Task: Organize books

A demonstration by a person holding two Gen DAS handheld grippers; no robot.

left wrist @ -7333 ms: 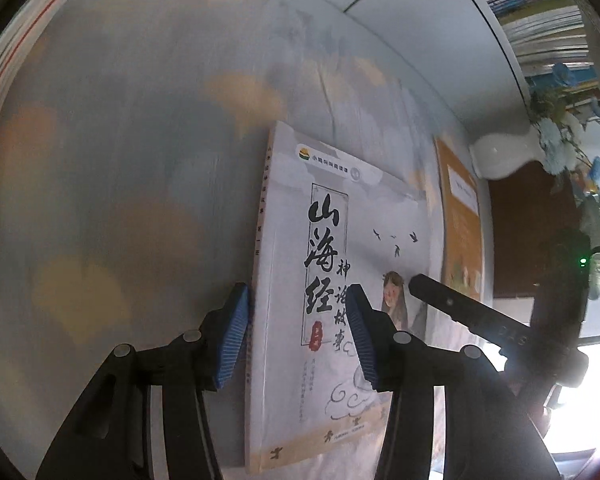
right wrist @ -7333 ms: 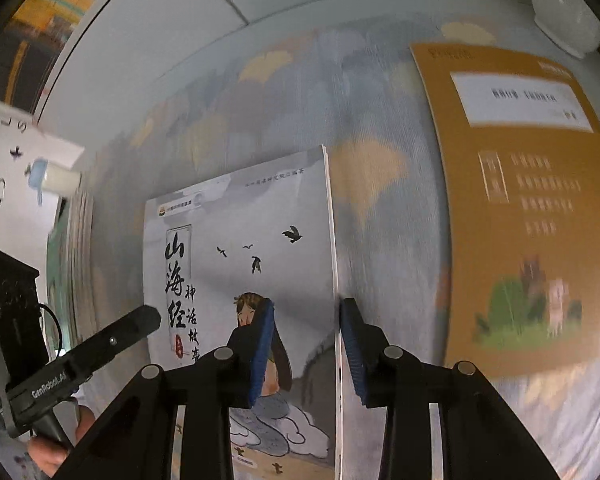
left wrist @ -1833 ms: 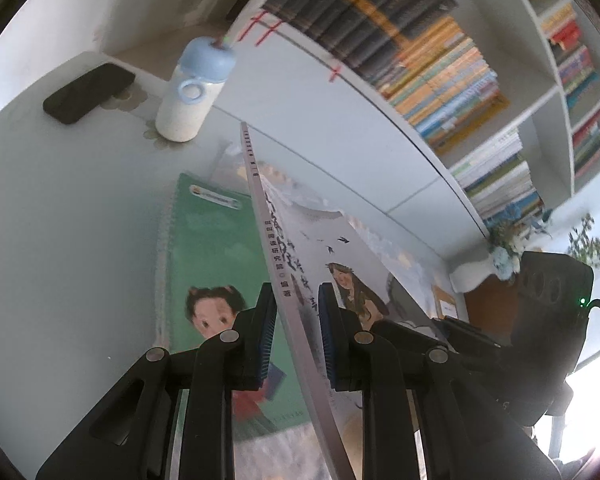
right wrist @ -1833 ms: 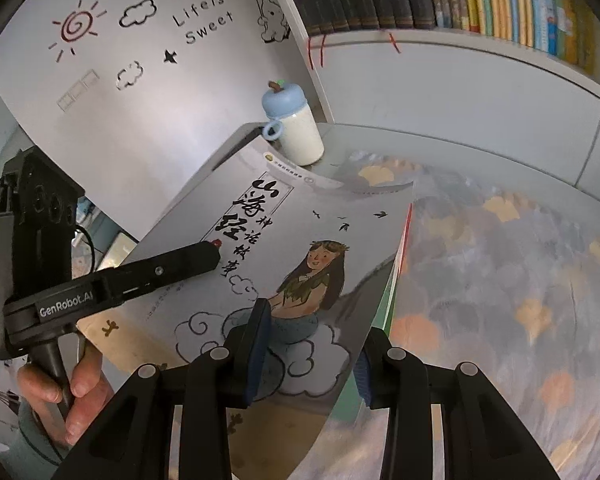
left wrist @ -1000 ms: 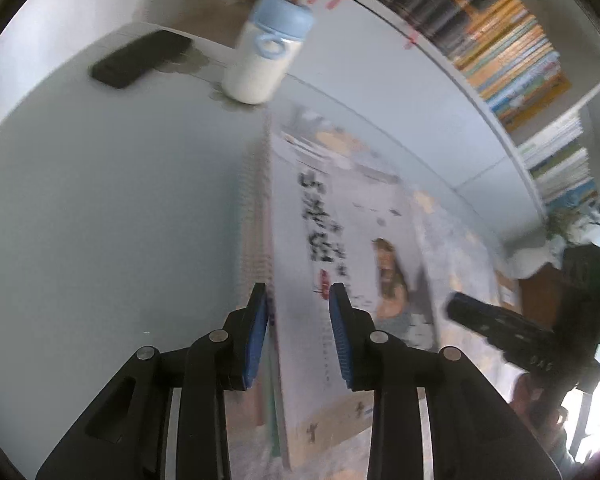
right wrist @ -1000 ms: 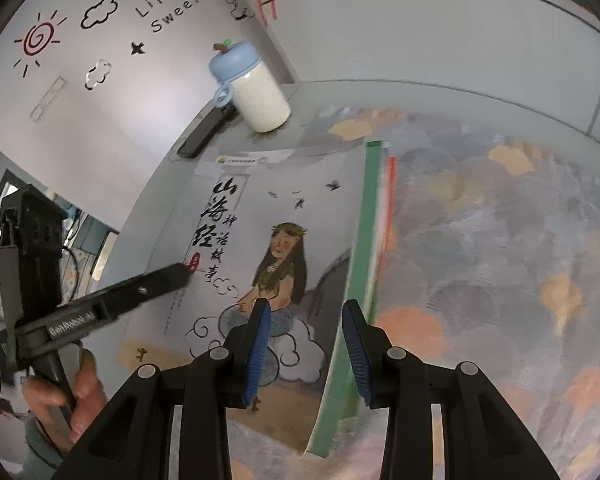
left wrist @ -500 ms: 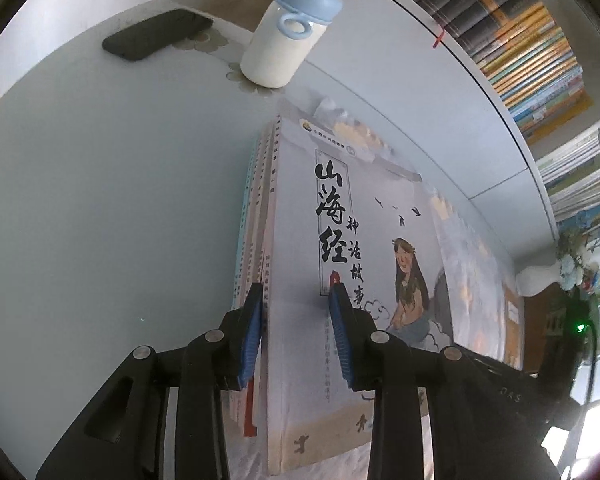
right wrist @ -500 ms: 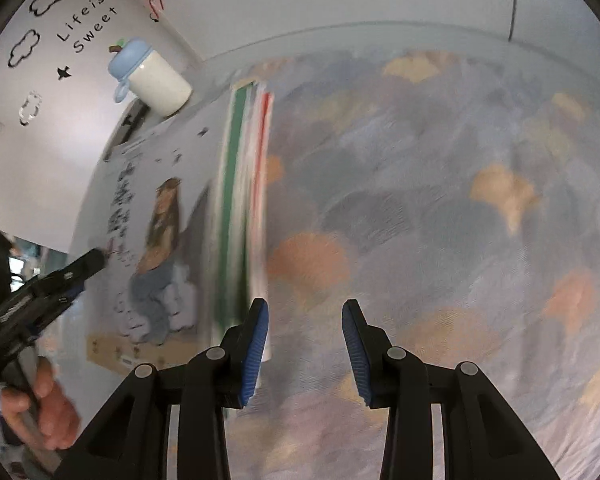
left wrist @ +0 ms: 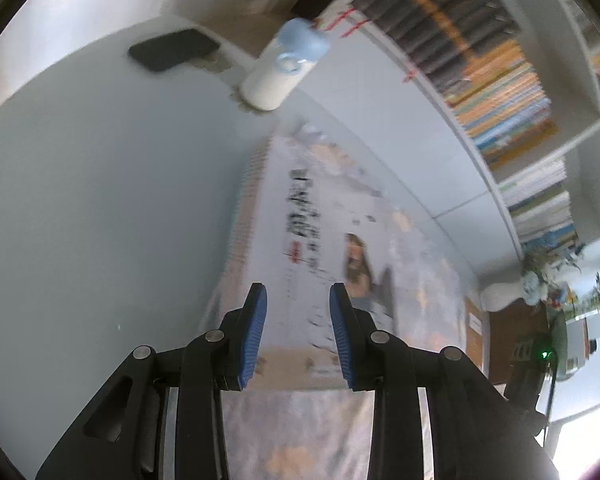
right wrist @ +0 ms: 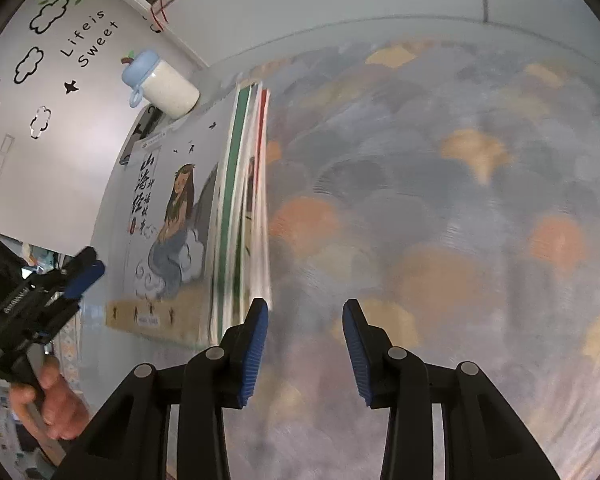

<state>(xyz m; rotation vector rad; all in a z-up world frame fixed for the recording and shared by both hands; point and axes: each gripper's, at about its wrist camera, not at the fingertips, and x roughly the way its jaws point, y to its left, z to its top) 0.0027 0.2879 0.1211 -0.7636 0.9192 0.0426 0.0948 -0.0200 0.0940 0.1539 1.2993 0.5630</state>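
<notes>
1. Book stack [right wrist: 236, 216] lies flat on the worktop [left wrist: 100, 208], just below the blue-lidded bottle [right wrist: 160, 84]; the illustrated book [left wrist: 324, 248] is on top, cover up.
2. Left tool [left wrist: 296, 336]: pads apart, nothing between them, hovering above the near edge of the stack, not touching it.
3. Right tool [right wrist: 304, 344]: jaws opening, nothing between them, over the patterned cloth [right wrist: 440, 220] just right of the stack's page edges.
4. Progress, as a judgement: stacking looks largely done. Edges still look a bit uneven on the right side (green and red covers show past the top book), so squaring up may remain.
5. An orange book [left wrist: 474, 328] lies well to the right of the stack and probably still needs collecting.
6. Left view only: the dark phone [left wrist: 172, 54] beyond the bottle, the bookshelf [left wrist: 500, 92] behind the stack, and that orange book. It is motion-blurred.
7. Right view only: the stack's layered side edges, the wall decals [right wrist: 88, 40] beside the bottle, and the person's hand [right wrist: 48, 404] gripping the left tool's handle, left of the stack.
</notes>
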